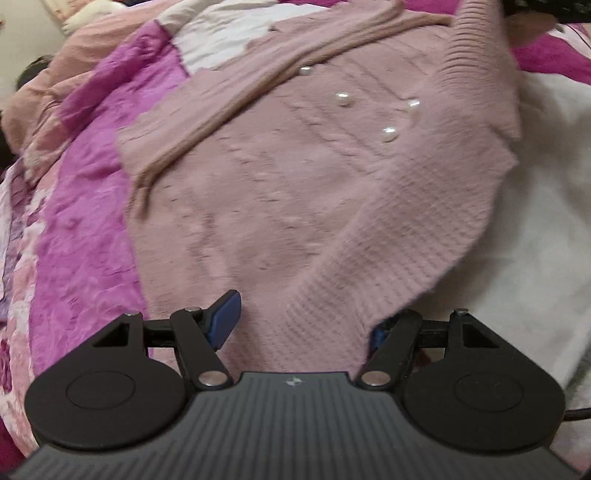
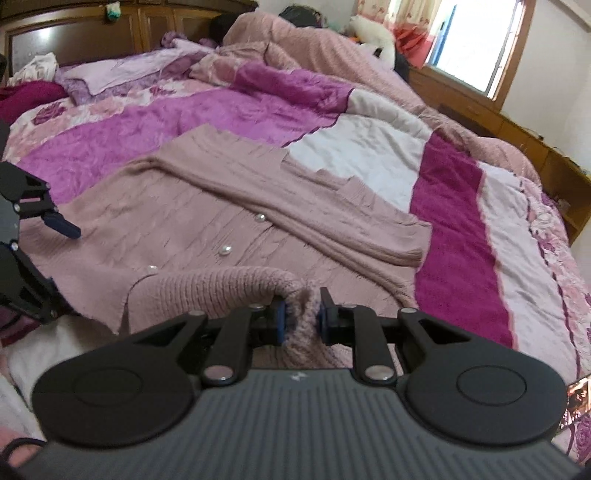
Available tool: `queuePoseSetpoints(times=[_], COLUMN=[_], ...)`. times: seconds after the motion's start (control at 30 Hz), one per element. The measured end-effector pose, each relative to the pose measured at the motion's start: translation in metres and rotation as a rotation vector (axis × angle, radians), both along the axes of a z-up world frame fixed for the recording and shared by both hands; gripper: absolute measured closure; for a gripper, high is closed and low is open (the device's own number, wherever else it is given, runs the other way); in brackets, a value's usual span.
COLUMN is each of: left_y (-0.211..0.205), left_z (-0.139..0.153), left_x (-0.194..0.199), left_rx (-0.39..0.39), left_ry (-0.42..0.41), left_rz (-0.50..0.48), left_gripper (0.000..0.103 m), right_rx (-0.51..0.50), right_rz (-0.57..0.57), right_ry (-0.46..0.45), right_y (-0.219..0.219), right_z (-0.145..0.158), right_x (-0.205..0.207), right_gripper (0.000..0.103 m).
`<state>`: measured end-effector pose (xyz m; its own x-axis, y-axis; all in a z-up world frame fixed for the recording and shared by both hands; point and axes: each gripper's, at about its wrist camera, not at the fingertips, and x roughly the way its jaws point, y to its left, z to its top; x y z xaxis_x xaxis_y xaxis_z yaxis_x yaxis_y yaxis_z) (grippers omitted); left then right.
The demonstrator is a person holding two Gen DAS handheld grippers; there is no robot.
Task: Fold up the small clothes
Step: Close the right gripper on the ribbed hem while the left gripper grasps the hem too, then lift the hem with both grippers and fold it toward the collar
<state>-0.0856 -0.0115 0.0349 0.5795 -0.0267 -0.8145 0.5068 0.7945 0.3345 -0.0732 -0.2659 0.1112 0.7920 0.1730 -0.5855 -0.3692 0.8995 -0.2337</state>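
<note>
A dusty-pink knitted cardigan (image 2: 207, 218) with pearl buttons (image 1: 388, 133) lies spread on the bed, one sleeve folded across its front. My right gripper (image 2: 301, 314) is shut on the ribbed hem (image 2: 236, 286), which rises off the bed in a hump. In the left wrist view, my left gripper (image 1: 303, 319) stands open low over the cardigan's near edge. The ribbed band (image 1: 399, 236) runs between its blue pads, and the right pad is partly hidden by the knit. The right wrist view shows the left gripper's upper fingertip (image 2: 68, 227) hovering above the cardigan's left side.
The bed carries a patchwork quilt (image 2: 454, 192) in magenta, white and floral pink. A heaped pink blanket (image 2: 325, 55) and a white soft toy (image 2: 373, 31) lie at the far end. A wooden headboard (image 2: 92, 33) stands behind, with a window (image 2: 476, 44) and wooden ledge to the right.
</note>
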Motion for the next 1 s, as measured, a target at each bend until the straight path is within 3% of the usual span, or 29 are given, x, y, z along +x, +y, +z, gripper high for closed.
queuePoseSetpoints(times=[0.1, 0.13, 0.17, 0.27, 0.47, 0.63, 0.87, 1.0], left_y=[0.010, 0.014, 0.016, 0.019, 0.012, 0.017, 0.018, 0.019], left_z=[0.004, 0.006, 0.008, 0.011, 0.025, 0.029, 0.041, 0.060], left_x=[0.001, 0.001, 0.000, 0.003, 0.005, 0.019, 0.025, 0.030], left_rx=[-0.056, -0.083, -0.108, -0.163, -0.218, -0.263, -0.288, -0.318], left_ry=[-0.036, -0.045, -0.049, -0.045, -0.130, -0.121, -0.157, -0.223], left_rz=[0.049, 0.063, 0.067, 0.076, 0.068, 0.144, 0.172, 0.194], left_gripper=[0.031, 0.041, 0.065, 0.093, 0.095, 0.095, 0.095, 0.096], right_rx=[0.015, 0.026, 0.036, 0.074, 0.148, 0.268, 0.256, 0.263], right_rz=[-0.021, -0.034, -0.044, -0.083, -0.163, -0.266, -0.263, -0.251], right_ry=[0.003, 0.010, 0.017, 0.037, 0.035, 0.040, 0.008, -0.039], right_y=[-0.003, -0.004, -0.005, -0.006, -0.009, -0.017, -0.014, -0.014], right_z=[-0.001, -0.003, -0.005, -0.013, -0.021, -0.024, -0.019, -0.006], right_x=[-0.002, -0.002, -0.002, -0.001, 0.002, 0.004, 0.010, 0.016], right_gripper=[0.083, 0.083, 0.083, 0.083, 0.083, 0.083, 0.083, 0.083])
